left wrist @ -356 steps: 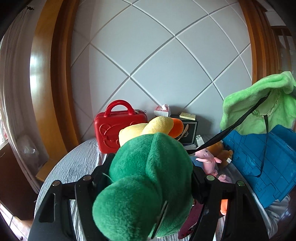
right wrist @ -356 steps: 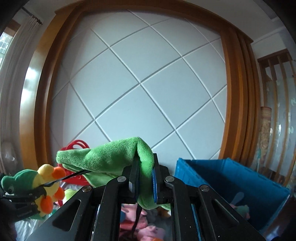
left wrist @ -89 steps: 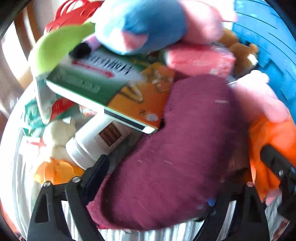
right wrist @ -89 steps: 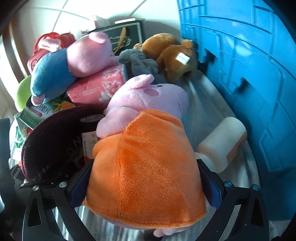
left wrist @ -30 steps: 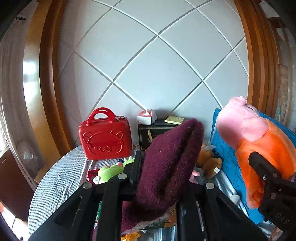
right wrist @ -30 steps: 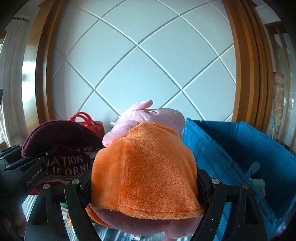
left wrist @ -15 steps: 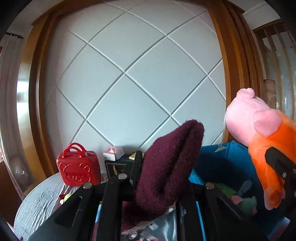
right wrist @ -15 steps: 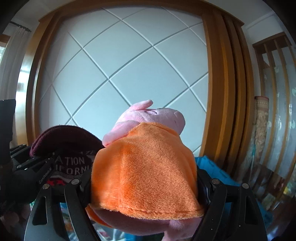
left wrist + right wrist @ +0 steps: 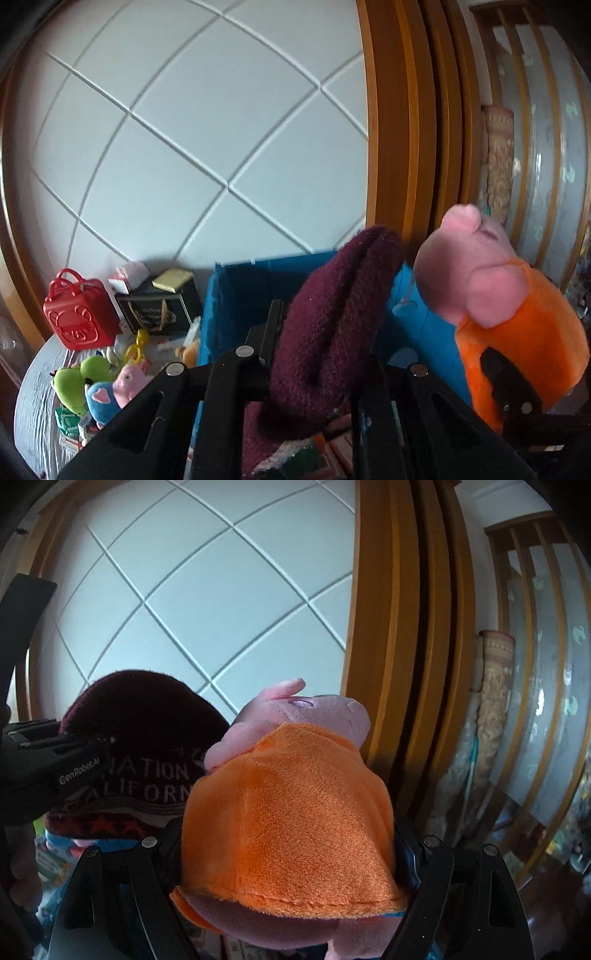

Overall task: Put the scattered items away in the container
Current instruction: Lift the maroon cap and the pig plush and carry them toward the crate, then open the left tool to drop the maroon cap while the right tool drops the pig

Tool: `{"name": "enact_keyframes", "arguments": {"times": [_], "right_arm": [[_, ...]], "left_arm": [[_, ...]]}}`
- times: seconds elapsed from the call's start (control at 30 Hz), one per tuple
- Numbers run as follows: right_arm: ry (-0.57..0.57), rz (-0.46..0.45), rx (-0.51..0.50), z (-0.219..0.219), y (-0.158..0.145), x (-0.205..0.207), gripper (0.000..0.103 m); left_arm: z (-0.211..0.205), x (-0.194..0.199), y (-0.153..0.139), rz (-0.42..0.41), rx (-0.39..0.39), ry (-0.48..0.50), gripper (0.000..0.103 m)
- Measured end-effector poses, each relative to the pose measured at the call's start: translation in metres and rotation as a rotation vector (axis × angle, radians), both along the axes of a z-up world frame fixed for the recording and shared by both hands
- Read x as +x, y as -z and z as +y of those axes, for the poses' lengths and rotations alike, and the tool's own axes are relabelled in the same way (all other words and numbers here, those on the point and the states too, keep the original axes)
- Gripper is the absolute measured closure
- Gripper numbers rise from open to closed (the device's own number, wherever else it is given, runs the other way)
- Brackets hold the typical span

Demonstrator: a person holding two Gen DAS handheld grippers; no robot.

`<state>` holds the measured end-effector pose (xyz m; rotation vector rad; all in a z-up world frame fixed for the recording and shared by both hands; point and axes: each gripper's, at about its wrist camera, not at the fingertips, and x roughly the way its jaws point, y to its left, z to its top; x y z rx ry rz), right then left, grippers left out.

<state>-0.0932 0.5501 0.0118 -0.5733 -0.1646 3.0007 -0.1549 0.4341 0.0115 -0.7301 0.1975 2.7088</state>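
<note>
Left gripper (image 9: 317, 332): jaws drawn close together, pinching a maroon knit hat (image 9: 332, 332). The hat is folded and stands up between the two fingers, its crown rising above the tips; its lower edge hangs down behind them. In the right wrist view the same hat (image 9: 144, 738) sits to the left of the right gripper, white lettering across its band, with the black body of the left gripper overlapping its left side.

Right gripper (image 9: 288, 834): jaws spread wide, clamped on either side of a pink pig plush in an orange dress (image 9: 288, 805). The pads press into the orange fabric on both flanks. The pig's head points forward and up, away from the camera. From the left wrist view the plush (image 9: 509, 302) is off to the right of the left gripper, at about the same height as the hat.

Blue container (image 9: 236, 295): directly ahead of and below the left gripper's fingers, open top facing up; hat and pig both appear above its walls.

Further left of the left gripper, on the grey table (image 9: 33, 398): a red carry case (image 9: 79, 317), a black box (image 9: 157, 310), and a cluster of small plush toys (image 9: 99, 384), outside the container.
</note>
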Motion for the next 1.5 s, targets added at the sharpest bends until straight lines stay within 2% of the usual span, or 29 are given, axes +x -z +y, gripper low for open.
{"name": "enact_keyframes", "arguments": {"times": [0.1, 0.17, 0.23, 0.33, 0.43, 0.5, 0.57, 0.6, 0.67, 0.8, 0.97, 1.1, 1.4, 1.47, 1.5], "right_arm": [[-0.001, -0.082, -0.019, 0.015, 0.025, -0.014, 0.018], [0.003, -0.125, -0.029, 0.023, 0.039, -0.023, 0.018], [0.007, -0.166, -0.039, 0.028, 0.053, -0.033, 0.018], [0.016, -0.218, -0.043, 0.031, 0.070, -0.045, 0.018], [0.006, -0.257, -0.079, 0.041, 0.072, -0.059, 0.018], [0.047, -0.242, -0.062, 0.041, 0.069, -0.063, 0.018], [0.068, -0.229, -0.025, 0.031, 0.065, -0.063, 0.018], [0.068, -0.233, -0.024, 0.032, 0.064, -0.066, 0.017], [0.066, -0.235, -0.022, 0.030, 0.063, -0.067, 0.017], [0.091, -0.230, -0.006, 0.030, 0.062, -0.068, 0.014], [0.109, -0.199, -0.011, 0.031, 0.057, -0.063, 0.014], [0.114, -0.162, -0.025, 0.031, 0.051, -0.053, 0.013], [0.098, -0.039, -0.105, 0.027, 0.048, 0.008, 0.005], [0.087, -0.022, -0.137, 0.024, 0.051, 0.023, 0.005], [0.080, -0.014, -0.149, 0.022, 0.052, 0.029, 0.005]], "left_arm": [[0.021, -0.023, 0.049, -0.166, -0.093, -0.003, 0.089], [0.032, -0.031, 0.076, -0.242, -0.152, 0.004, 0.089], [0.040, -0.036, 0.100, -0.296, -0.209, 0.015, 0.089], [0.045, -0.041, 0.110, -0.332, -0.228, 0.020, 0.089], [0.049, -0.039, 0.110, -0.329, -0.242, 0.026, 0.088], [0.051, -0.037, 0.111, -0.329, -0.245, 0.027, 0.082], [0.047, -0.038, 0.111, -0.331, -0.234, 0.021, 0.059], [0.046, -0.038, 0.110, -0.330, -0.225, 0.016, 0.052], [0.044, -0.037, 0.109, -0.327, -0.210, 0.014, 0.030], [0.041, -0.029, 0.101, -0.310, -0.189, 0.046, 0.026], [0.037, -0.008, 0.087, -0.262, -0.159, 0.070, 0.014], [0.028, 0.011, 0.082, -0.238, -0.145, 0.087, 0.013], [-0.011, 0.061, 0.070, -0.145, -0.061, 0.052, 0.012], [-0.021, 0.075, 0.071, -0.121, -0.038, 0.025, 0.002], [-0.026, 0.082, 0.071, -0.107, -0.026, 0.016, 0.000]]}}
